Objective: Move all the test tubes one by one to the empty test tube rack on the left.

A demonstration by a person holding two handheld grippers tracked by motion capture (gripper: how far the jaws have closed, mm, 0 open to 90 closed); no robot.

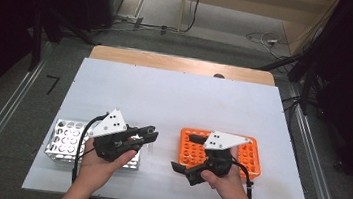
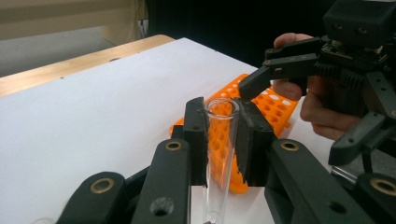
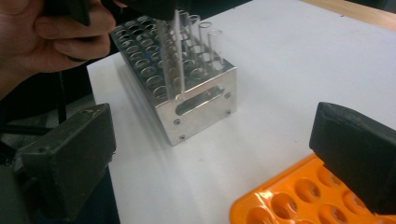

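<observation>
Clamped between the black pads of the left gripper (image 2: 223, 140), 1 clear glass test tube (image 2: 220, 154) stands upright, its base cut off by the frame edge. It hangs just beside the silver rack (image 3: 196, 95), where 3 more tubes (image 3: 201, 39) stand — blurred, so the count is rough. Further out, the right gripper (image 1: 182, 169) gapes wide and empty beside 1 orange rack (image 1: 248, 155); both lie on the white table (image 1: 174, 99).

On the table (image 1: 174, 99), the metal rack (image 1: 61, 142) sits toward the near left and the plastic rack (image 1: 251, 156) toward the near right, well apart. The left gripper (image 1: 147, 135) hangs between them, just right of the metal rack, with a test tube (image 2: 219, 154) upright between its pads. The right gripper (image 1: 184, 172) lies at the plastic rack's near left corner, facing the left gripper.
</observation>
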